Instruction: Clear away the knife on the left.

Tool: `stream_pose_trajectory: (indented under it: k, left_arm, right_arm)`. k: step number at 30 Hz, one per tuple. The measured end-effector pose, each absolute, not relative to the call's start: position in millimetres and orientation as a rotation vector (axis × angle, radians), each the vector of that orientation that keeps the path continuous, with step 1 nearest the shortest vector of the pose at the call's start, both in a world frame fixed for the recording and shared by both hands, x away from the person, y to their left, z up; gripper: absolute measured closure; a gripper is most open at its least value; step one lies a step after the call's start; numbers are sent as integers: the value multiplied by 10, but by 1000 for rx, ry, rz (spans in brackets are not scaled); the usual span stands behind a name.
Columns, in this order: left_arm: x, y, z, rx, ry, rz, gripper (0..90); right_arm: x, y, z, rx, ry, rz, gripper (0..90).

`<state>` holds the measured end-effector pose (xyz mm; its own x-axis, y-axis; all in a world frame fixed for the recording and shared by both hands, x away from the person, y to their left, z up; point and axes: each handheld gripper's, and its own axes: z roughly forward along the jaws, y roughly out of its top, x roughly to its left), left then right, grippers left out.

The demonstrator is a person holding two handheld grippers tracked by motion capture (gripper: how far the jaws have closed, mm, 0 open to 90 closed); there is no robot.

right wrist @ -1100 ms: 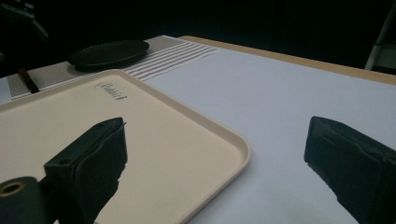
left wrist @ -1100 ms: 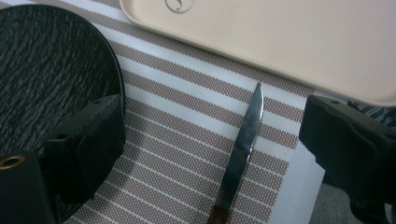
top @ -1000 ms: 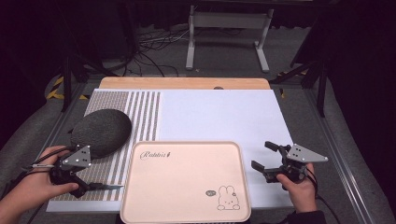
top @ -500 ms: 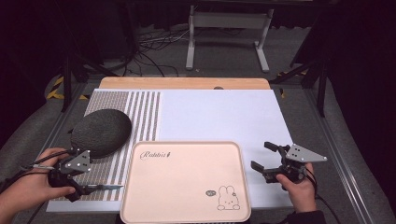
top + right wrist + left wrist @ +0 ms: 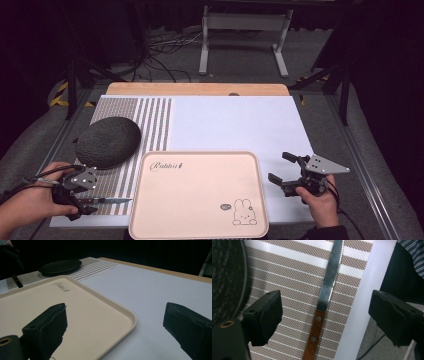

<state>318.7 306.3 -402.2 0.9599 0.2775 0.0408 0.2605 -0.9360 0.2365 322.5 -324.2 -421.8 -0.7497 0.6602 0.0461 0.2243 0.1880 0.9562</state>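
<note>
Knife (image 5: pixel 325 293) lies untouched between the wide left tongs (image 5: pixel 325 322), its serrated edge clear in their view.

High view is looking forward-down over the whole surface (image 5: pixel 235 125); left claw view is hovering close above the knife (image 5: pixel 324 302); right claw view is skimming low, sharing the tray (image 5: pixel 75 315).

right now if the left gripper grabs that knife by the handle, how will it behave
The knife looks stiff, so it probably won't flop. Its wooden handle is slim and lies flat on the striped mat, so the jaws may struggle to get under it. The long metal blade could tip it forward.
</note>
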Motion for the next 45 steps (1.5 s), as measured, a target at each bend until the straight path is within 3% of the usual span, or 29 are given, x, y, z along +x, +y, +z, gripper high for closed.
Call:
stream_pose_trajectory:
  k: [14,23,32,45]
  left_arm:
    - [3292,3210,-4171,2985,316,79,363]
    - [3335,3255,-4245,3006,248,32,606]
    - [3334,3136,-4280,3075,156,27,758]
    - [3311,3059,-4282,3130,89,52,777]
  right_arm:
    - [3227,-3241,-4223,822,2105,1592,60]
    - [3235,-3238,-4235,821,2109,1613,60]
    - [3241,-3258,-4243,827,2104,1634,59]
    - [3231,-3280,-4238,823,2101,1648,58]
